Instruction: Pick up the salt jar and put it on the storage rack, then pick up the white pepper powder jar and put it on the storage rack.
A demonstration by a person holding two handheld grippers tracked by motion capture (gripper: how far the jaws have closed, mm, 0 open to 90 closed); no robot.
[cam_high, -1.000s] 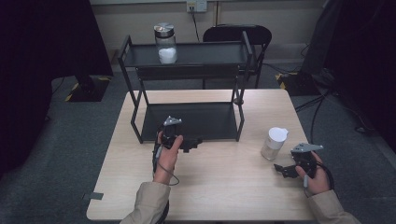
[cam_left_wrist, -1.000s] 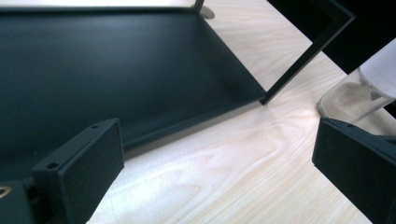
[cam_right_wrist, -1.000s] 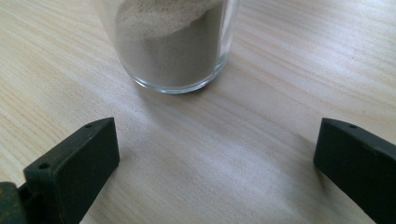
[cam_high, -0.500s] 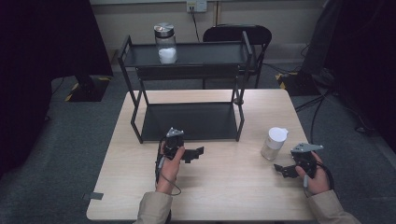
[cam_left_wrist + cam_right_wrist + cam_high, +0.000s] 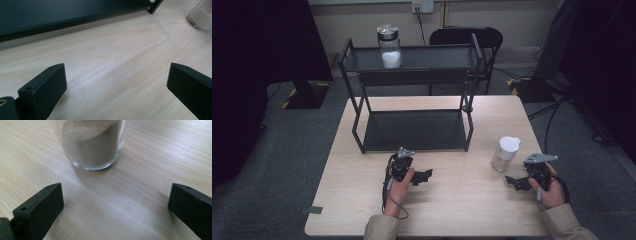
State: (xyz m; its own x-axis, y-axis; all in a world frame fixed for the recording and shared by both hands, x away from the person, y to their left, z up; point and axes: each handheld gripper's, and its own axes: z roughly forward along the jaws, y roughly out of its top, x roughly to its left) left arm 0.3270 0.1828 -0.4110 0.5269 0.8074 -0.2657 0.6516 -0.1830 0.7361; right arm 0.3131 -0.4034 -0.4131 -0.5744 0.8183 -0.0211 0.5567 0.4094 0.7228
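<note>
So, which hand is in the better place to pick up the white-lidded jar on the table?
The right. The right tongs are open and point at the jar, which stands just ahead of them, near in the right gripper view. The left tongs are open too, but farther away, near the shelf rack.

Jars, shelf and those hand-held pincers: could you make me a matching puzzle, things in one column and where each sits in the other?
Things:
1. metal-lidded jar
2. white-lidded jar
3. left gripper
4. black rack

Places:
A. on the table, just ahead of the right gripper
B. on the rack's top shelf
C. standing at the table's far half
D. low over the table, in front of the rack

Pairs: 1-B, 2-A, 3-D, 4-C
</note>
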